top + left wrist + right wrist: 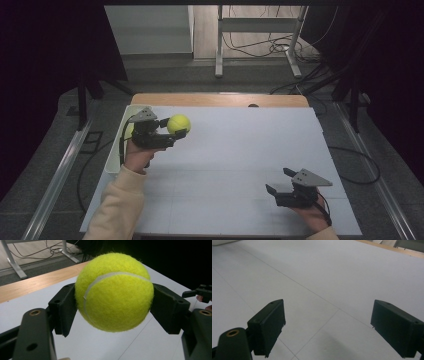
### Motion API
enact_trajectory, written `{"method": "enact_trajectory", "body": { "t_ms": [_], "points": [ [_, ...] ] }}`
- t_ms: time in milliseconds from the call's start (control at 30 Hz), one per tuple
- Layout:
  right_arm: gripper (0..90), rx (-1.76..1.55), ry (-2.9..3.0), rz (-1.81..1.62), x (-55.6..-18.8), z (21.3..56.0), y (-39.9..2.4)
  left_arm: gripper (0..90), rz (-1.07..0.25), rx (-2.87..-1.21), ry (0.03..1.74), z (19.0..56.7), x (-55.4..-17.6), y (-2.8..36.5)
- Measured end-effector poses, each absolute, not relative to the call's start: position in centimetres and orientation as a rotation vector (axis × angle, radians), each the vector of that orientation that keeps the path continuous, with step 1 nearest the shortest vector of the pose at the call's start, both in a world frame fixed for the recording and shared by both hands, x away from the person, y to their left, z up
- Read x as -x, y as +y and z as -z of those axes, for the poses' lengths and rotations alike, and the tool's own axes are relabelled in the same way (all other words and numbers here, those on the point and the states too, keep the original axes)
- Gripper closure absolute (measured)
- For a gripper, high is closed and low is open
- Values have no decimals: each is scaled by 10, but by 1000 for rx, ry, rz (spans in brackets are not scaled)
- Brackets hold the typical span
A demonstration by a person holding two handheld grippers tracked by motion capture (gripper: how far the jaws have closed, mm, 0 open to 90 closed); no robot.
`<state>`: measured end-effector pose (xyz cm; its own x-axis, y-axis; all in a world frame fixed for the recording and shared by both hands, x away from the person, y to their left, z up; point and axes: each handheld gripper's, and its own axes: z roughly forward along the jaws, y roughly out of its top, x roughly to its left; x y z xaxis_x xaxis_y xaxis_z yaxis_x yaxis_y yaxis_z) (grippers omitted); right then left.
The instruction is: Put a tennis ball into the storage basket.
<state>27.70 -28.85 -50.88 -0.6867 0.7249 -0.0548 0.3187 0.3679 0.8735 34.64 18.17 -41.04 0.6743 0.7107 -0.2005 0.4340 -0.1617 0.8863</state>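
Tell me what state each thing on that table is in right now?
Ball: clamped between the left tongs' pads, lifted clear of the table.
Left tongs: shut on the ball.
Right tongs: open, nothing between the jaws, low over the table near its right front.
Tray: at the table's left edge; contents hidden behind the hand.
Table: white top, bare in the middle.

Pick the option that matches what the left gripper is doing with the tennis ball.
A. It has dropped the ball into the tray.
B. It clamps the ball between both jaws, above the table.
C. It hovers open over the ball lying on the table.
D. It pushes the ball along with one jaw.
B: the left gripper has a jaw pressed on each side of the tennis ball, which hangs clear of the white table.
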Motion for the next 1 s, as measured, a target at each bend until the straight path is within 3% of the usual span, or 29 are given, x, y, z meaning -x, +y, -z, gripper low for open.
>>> {"method": "enact_trajectory", "body": {
  "t_ms": [1000],
  "points": [
    [126, -905, 2199, -1259, -277, 509, -289, 265, -359, -1744, 997, 409, -347, 212]
  ]
}}
